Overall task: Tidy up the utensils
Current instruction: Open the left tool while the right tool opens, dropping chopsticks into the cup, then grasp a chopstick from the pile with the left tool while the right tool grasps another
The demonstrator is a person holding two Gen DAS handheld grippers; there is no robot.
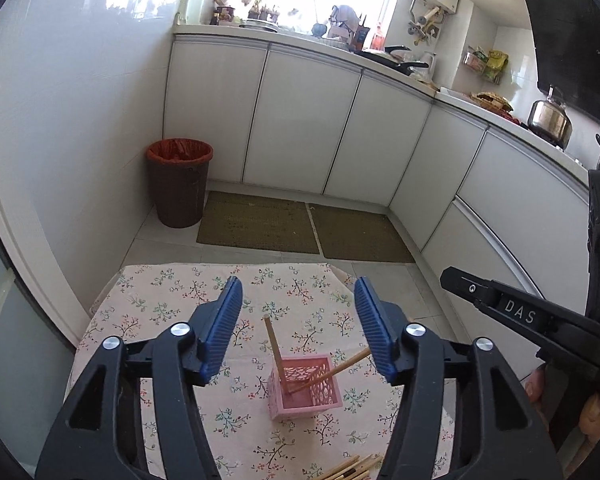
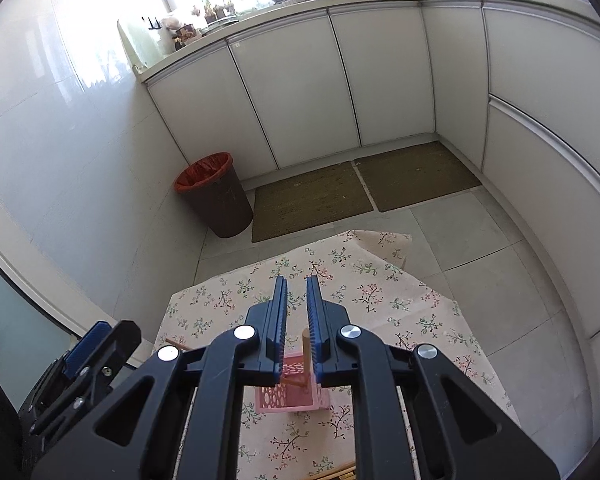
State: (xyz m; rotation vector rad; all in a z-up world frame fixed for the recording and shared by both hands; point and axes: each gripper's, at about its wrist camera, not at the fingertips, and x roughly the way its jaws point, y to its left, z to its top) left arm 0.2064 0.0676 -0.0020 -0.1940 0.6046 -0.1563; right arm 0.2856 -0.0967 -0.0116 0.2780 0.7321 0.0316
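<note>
While chopsticks (image 1: 276, 350) lean apart, basket (image 1: 306, 388) stands upright.

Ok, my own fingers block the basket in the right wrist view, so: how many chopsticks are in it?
Observer: Two chopsticks stand in the pink basket, leaning apart.
Operator: Is the left gripper carrying one?
Observer: No, the left gripper is wide open and empty above the cloth.
Operator: More to collect?
Observer: Yes, several loose chopsticks lie at the cloth's near edge.
</note>
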